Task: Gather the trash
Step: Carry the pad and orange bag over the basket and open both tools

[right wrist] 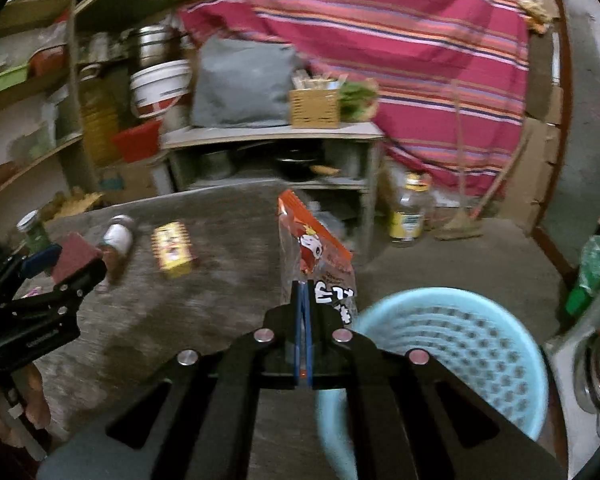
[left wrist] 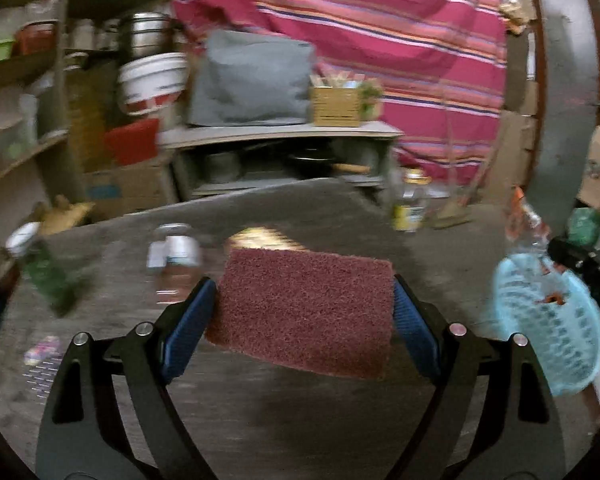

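Observation:
My left gripper [left wrist: 304,292] is shut on a maroon scouring pad [left wrist: 304,312] and holds it above the grey table [left wrist: 260,412]. It also shows at the left of the right wrist view [right wrist: 66,256] with the pad [right wrist: 74,254]. My right gripper [right wrist: 303,292] is shut on an orange and clear snack wrapper [right wrist: 316,252], held upright just left of the light blue basket [right wrist: 460,344]. The basket [left wrist: 548,320] and wrapper [left wrist: 528,220] show at the right of the left wrist view.
On the table lie a small yellow box [right wrist: 172,250], a tipped white-labelled jar [right wrist: 116,240], a green bottle [left wrist: 48,268] and a small printed wrapper [left wrist: 44,354]. A shelf unit [right wrist: 276,152] stands behind; a glass jar [right wrist: 410,212] sits on the floor.

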### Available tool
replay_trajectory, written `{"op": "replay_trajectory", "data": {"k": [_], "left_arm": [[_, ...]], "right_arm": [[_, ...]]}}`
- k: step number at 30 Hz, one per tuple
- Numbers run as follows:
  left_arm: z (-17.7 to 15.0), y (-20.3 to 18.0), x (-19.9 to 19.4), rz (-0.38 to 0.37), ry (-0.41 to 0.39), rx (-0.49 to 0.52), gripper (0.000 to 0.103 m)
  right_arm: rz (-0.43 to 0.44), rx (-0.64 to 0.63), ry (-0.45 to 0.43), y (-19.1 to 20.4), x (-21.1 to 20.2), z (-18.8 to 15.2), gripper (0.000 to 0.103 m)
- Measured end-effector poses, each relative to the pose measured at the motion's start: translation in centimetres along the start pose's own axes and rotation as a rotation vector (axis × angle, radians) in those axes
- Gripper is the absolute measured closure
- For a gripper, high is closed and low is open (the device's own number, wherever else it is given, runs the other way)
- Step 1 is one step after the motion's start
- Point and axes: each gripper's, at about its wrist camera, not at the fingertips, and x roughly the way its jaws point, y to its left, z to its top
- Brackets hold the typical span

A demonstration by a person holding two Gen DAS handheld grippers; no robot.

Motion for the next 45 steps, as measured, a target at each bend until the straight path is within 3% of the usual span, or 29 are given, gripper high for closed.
{"op": "replay_trajectory", "data": {"k": [6, 14, 18, 26, 38, 39, 41, 42, 45], "left_arm": [[-0.1, -8.7, 1.6, -0.109, 0.023, 0.046, 0.019], [-2.2, -17.9, 4.1, -0.191, 0.082, 0.119, 0.019], [-2.7, -20.7, 4.6, -0.208, 0.099, 0.146, 0.018], [-1.3, -20.3, 4.4, -0.225, 0.102, 0.109, 0.006], [-1.4, -12.7, 0.1, -0.057, 0.011, 0.058, 0.005], [-1.5, -12.1, -0.4, -0.048, 0.004, 0.056, 0.005], [-1.7, -10.9, -1.5, -0.027, -0.014, 0.052, 0.005], [-1.8, -10.3, -2.0, -0.017, -0.021, 0.05, 0.005], [-2.4, -8.2, -3.7, 0.026, -0.042, 0.028, 0.005]], "right_arm": [[-0.051, 0.071, 0.019, -8.4, -1.8, -1.7, 0.102], [-0.099, 0.148, 0.061, -15.6, -2.3, -4.0, 0.102], [-0.1, 0.172, 0.079, -17.2, -2.1, -4.7, 0.102], [-0.071, 0.186, 0.09, -17.4, -1.8, -5.2, 0.102], [-0.039, 0.15, 0.142, -14.0, 2.3, -5.9, 0.1], [-0.045, 0.15, 0.148, -13.7, 2.5, -6.0, 0.095], [-0.049, 0.153, 0.161, -13.5, 3.0, -6.3, 0.049], [-0.055, 0.153, 0.156, -13.4, 3.0, -6.4, 0.02], [-0.059, 0.136, 0.169, -12.9, 3.3, -6.9, 0.019]]}}
